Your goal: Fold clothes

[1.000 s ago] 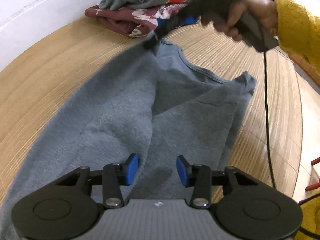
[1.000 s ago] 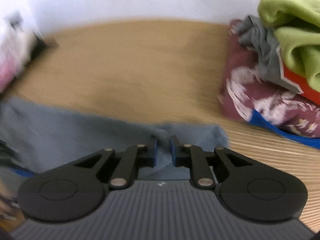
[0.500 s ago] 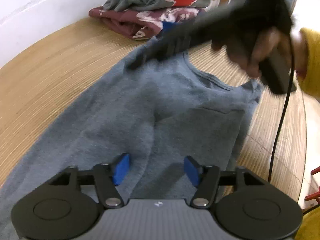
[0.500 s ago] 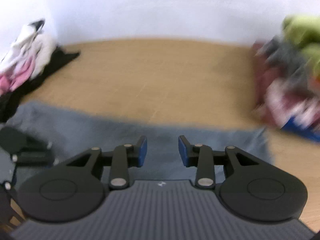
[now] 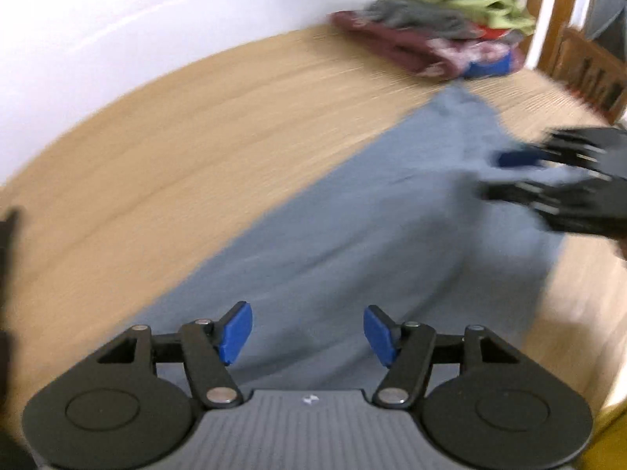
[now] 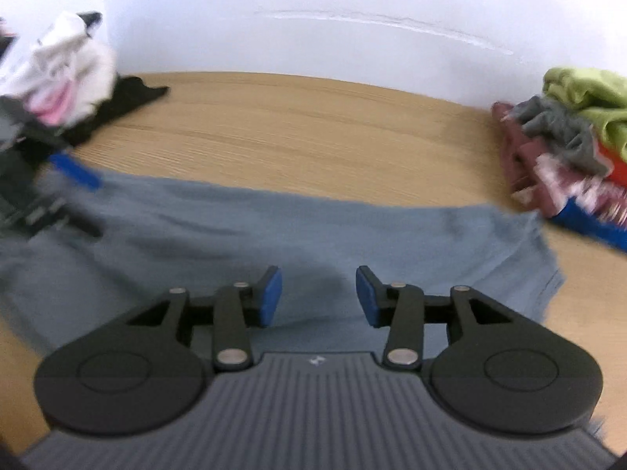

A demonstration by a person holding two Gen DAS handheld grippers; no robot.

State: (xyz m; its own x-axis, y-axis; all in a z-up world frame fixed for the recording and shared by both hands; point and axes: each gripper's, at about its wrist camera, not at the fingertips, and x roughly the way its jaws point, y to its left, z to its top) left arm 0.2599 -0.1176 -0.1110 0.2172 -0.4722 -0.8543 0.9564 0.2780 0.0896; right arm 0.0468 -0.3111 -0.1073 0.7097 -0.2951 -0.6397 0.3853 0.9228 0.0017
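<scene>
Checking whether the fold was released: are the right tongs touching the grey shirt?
Cannot tell. In the right wrist view the right tongs stand open over the grey shirt, nothing pinched; blur hides any gap below.

Both views are taken from wrist cams, each looking fwd and down along its own tool, close above the wooden tabletop (image 5: 164,164). The left cam is aimed across the grey shirt (image 5: 352,235) toward the folded stack (image 5: 439,35); the right cam faces the wall. Shared: shirt, stack, tabletop, and each other's tool at frame edge, blurred.
</scene>
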